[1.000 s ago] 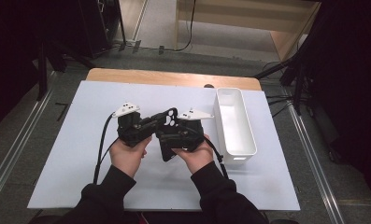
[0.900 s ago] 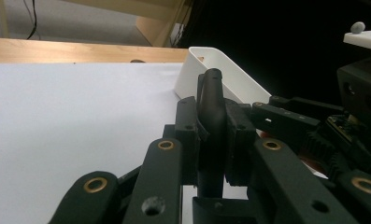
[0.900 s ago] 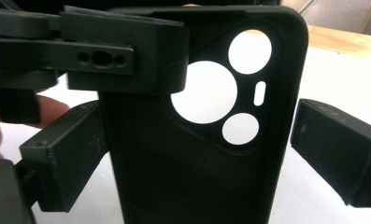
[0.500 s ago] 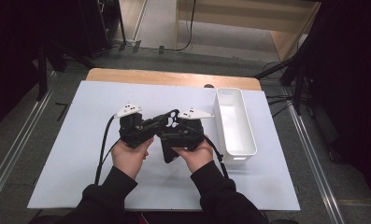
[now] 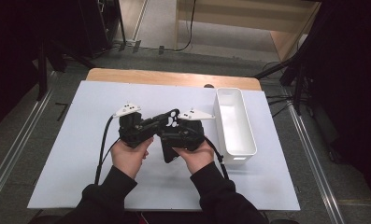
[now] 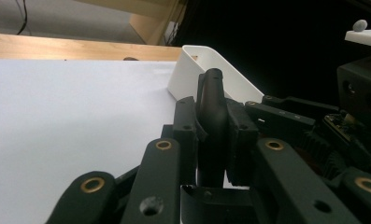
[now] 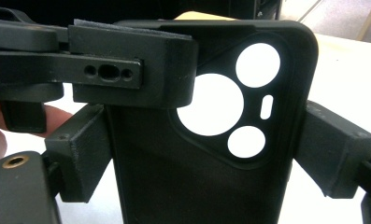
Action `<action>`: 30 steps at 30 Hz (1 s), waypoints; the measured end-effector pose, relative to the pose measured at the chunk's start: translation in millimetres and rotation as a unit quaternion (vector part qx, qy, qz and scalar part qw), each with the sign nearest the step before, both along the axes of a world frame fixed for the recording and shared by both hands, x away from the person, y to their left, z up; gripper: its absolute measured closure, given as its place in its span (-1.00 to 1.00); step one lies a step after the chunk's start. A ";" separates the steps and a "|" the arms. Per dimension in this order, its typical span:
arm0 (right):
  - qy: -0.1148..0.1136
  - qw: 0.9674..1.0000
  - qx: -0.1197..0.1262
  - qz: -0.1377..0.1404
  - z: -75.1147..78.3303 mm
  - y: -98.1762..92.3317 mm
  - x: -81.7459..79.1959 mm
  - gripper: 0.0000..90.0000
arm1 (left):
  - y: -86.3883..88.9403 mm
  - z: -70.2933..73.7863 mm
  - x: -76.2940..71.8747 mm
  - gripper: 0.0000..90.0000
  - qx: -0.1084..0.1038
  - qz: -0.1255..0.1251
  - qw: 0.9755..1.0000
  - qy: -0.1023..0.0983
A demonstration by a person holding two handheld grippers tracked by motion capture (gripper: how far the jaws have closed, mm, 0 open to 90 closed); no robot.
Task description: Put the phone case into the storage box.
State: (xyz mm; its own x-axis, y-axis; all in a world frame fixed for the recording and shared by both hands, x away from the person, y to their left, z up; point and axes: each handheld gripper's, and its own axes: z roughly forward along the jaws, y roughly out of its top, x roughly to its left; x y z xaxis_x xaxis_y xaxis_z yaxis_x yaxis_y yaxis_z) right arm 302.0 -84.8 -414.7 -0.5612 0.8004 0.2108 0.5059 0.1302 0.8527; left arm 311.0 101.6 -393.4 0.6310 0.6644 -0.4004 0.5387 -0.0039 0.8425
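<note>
White table (image 5: 80, 140) carries one bin (image 5: 234, 123); two grippers, left (image 5: 167, 122) and right (image 7: 206, 135), both pinch one black phone case (image 7: 211, 186).

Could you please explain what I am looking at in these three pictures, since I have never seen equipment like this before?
No robot here: a person holds a hand-operated gripper in each hand. The high view looks down on a white table with an empty white bin at the right. The left gripper and right gripper meet in the middle, both clamped on a black phone case. The other two pictures come from cameras riding on the grippers. The right gripper view faces the case's back with its camera cut-outs; the left gripper view sees it edge-on between the jaws.
</note>
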 end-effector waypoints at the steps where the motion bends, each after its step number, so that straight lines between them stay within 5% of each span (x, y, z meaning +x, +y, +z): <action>1: 0.001 1.000 0.002 0.003 0.3 -0.5 0.0 -0.75 | 0.3 0.6 0.2 0.65 -0.003 -0.002 1.000 0.002; 8: 0.003 1.000 0.002 0.012 -0.3 -0.6 0.4 -0.74 | 4.6 7.1 4.7 0.23 -0.011 -0.012 1.000 0.014; 25: 0.021 0.999 -0.007 0.027 -7.9 1.5 -3.5 -0.74 | 24.9 18.4 15.6 0.00 -0.004 0.004 1.000 0.023; 30: 0.019 0.999 -0.006 0.030 -6.5 -0.3 -4.3 -0.74 | 29.9 15.9 18.4 -0.02 0.013 0.011 1.000 0.015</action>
State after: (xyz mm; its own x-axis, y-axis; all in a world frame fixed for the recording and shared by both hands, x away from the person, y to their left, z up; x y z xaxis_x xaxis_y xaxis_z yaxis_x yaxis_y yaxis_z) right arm 297.7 -85.1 -421.2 -0.5994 0.7685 0.2239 0.5289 0.1703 0.8314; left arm 329.4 131.5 -377.5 0.6044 0.6879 -0.4019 0.5642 -0.0134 0.8256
